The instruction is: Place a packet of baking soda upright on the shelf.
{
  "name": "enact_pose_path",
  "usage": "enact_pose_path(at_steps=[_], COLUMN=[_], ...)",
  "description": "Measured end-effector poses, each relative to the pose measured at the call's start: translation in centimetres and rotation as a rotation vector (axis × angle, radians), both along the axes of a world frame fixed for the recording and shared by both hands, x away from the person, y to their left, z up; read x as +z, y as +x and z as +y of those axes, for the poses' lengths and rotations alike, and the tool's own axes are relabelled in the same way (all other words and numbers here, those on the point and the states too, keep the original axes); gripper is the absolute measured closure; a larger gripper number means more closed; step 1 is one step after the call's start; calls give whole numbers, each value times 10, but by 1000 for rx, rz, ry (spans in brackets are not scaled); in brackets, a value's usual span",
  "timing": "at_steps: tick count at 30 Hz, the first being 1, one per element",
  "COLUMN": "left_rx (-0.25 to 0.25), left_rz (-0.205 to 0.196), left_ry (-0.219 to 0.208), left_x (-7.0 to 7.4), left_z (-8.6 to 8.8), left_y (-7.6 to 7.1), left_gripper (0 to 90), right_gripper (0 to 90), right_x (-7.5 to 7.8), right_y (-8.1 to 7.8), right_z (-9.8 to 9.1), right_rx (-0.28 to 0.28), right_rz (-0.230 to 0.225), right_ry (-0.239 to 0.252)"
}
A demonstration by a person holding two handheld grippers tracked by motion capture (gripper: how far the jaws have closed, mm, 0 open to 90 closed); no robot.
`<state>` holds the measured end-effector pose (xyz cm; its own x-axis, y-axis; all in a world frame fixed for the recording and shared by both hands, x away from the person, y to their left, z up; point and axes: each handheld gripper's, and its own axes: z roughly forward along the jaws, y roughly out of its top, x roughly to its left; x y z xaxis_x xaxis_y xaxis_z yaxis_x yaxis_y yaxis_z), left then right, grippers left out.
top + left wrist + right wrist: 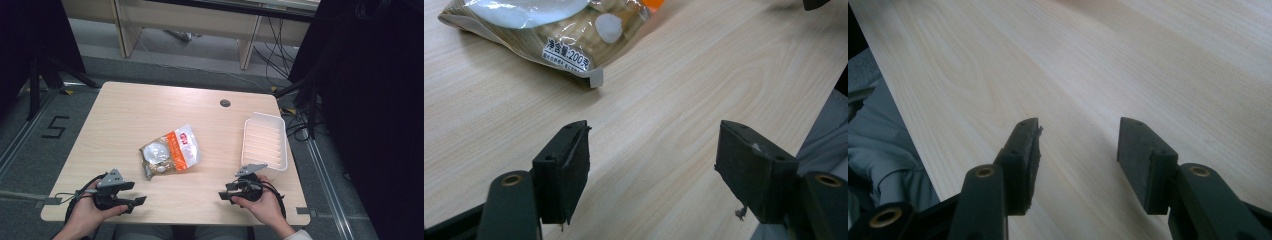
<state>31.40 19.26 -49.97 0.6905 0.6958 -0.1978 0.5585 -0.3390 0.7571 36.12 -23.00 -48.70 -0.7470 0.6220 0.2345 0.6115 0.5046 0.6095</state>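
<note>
My left hand-held gripper [134, 201] and right hand-held gripper [223, 195] rest at the near edge of the desk [125, 115], both with jaws apart and nothing between them. The snack bag [170, 151] lies mid-desk, at about one o'clock from my left one and eleven from my right; the white tray [264, 140] sits at my right's one o'clock. I'd go in low from the left and pinch the bag's sealed corner [595, 78], not its puffy middle. The bag's far end is cut off in the left gripper view, and its print is too small to read from above.
</note>
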Motion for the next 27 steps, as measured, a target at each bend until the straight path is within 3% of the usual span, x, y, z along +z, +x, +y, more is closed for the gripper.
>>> enact_pose_path(at_steps=[1, 2, 5, 14, 15, 16, 19, 27], left_rx=[11, 8, -18, -7, -7, -1, -15, -18], left_rz=[6, 12, 2, 8, 8, -1, 2, 0], left_ry=[-19, -16, 10, -2, -1, -4, 1, 4], left_x=[-1, 0, 0, -1, -1, -1, -1, 0], left_z=[-2, -2, -1, -2, -2, -3, -2, -2], left_y=[0, 0, 1, 0, 0, 0, 0, 0], left_gripper=[293, 293, 293, 294, 294, 294, 294, 294], right_gripper=[522, 522, 517, 509, 508, 508, 503, 484], right_x=[0, 2, 3, 13, 11, 14, 16, 22], right_y=[1, 1, 3, 21, 24, 26, 36, 65], right_z=[0, 1, 6, 27, 30, 32, 41, 62], right_rx=[6, 1, 9, 8, 4, 10, 10, -17], right_rz=[1, 9, -23, -49, -76, -48, -36, -36], right_ry=[2, 0, -6, -7, 10, -8, -10, 16])
